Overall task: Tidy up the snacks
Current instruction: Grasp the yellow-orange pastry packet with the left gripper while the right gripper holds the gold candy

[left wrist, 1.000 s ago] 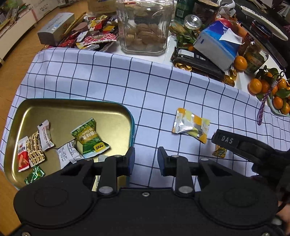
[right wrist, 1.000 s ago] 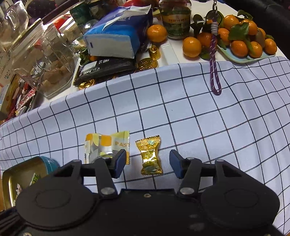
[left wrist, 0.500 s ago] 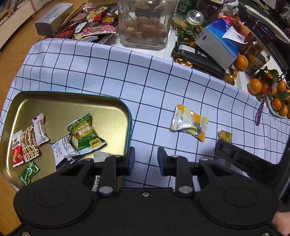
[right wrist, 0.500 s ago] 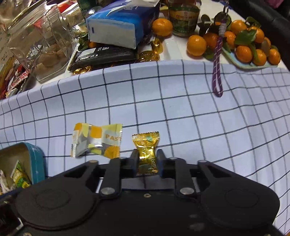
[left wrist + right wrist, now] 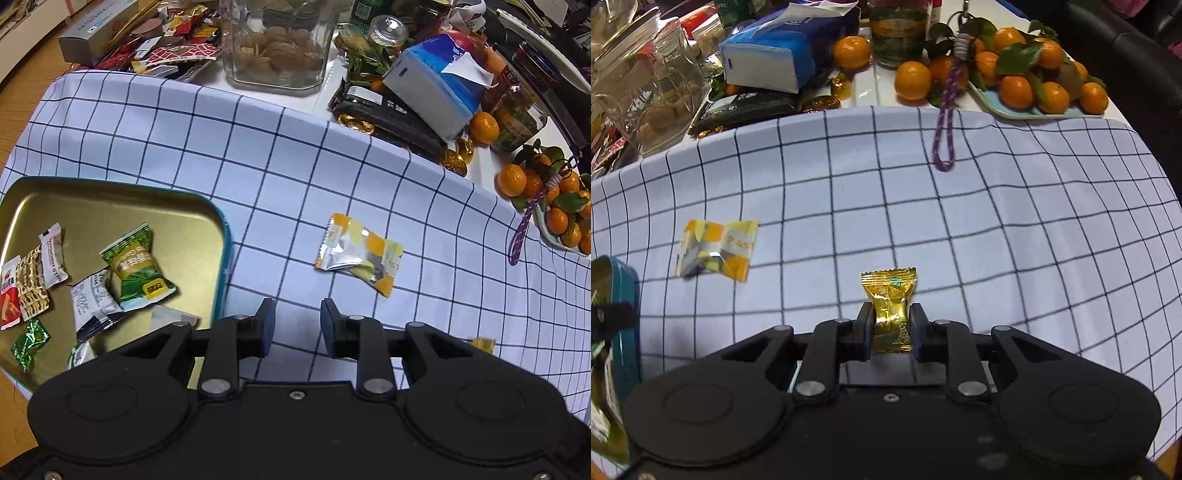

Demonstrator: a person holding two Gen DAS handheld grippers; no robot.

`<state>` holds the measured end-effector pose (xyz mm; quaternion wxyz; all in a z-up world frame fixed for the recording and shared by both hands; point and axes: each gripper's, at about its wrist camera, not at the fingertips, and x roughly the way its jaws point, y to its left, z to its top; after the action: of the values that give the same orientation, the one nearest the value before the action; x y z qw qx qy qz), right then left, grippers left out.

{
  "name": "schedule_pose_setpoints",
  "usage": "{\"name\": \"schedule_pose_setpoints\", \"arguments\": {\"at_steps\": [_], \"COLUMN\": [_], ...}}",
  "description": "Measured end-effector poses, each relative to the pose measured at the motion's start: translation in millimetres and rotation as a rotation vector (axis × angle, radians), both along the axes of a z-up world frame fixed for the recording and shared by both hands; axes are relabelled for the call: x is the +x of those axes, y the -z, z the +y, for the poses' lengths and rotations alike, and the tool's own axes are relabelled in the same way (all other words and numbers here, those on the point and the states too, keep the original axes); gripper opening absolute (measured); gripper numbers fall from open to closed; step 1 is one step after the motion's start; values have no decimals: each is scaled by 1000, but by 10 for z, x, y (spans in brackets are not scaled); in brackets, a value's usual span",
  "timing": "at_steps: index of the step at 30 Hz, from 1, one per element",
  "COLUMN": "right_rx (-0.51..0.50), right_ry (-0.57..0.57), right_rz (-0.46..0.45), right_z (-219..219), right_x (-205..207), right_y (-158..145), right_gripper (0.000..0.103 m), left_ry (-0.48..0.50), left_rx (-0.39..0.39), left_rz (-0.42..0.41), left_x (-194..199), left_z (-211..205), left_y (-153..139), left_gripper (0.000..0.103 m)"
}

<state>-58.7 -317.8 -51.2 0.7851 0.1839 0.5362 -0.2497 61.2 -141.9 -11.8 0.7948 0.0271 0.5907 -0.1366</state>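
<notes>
Item: gold-foil candy (image 5: 891,314). Small twist-style sweet, crinkled shiny wrapper with a serrated end and a green mark near the top. Pinched at its waist between the pads of the right hand-held gripper (image 5: 890,326), which is clamped shut on it; its long axis runs forward along the fingers, serrated end sticking out ahead.

Item: tin (image 5: 221,236). Teal-walled, gold inside, on the checked cloth (image 5: 960,206) over the worktop. It lies to the left of the held candy, its wall at the left edge of the right wrist view. In my judgement the coming move is a carry leftward over that wall. It holds several wrapped snacks, among them a green packet (image 5: 136,266).

Item: orange-and-silver packet (image 5: 356,253). Flat, crumpled, loose on the cloth between tin and held candy, long axis roughly across the view. It sits just ahead and right of the left hand-held gripper (image 5: 298,325), the nearer of the two, whose jaws stand partly apart with nothing between them.
</notes>
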Motion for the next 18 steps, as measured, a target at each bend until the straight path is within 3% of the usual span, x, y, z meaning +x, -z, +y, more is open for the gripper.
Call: {"name": "schedule_pose_setpoints", "arguments": {"at_steps": [9, 18], "right_rx": [46, 94], "right_ry": [-27, 22], "right_rz": [28, 33], "right_z": [29, -110], "right_x": [-228, -355], "right_y": [-9, -30], "right_gripper": [21, 21], "left_ry": [13, 35], "left_rx": [19, 26], "left_rz": [-21, -84], "left_x": [42, 364], "left_z": [-261, -577], "left_y": [45, 13], "left_gripper": [37, 37]}}
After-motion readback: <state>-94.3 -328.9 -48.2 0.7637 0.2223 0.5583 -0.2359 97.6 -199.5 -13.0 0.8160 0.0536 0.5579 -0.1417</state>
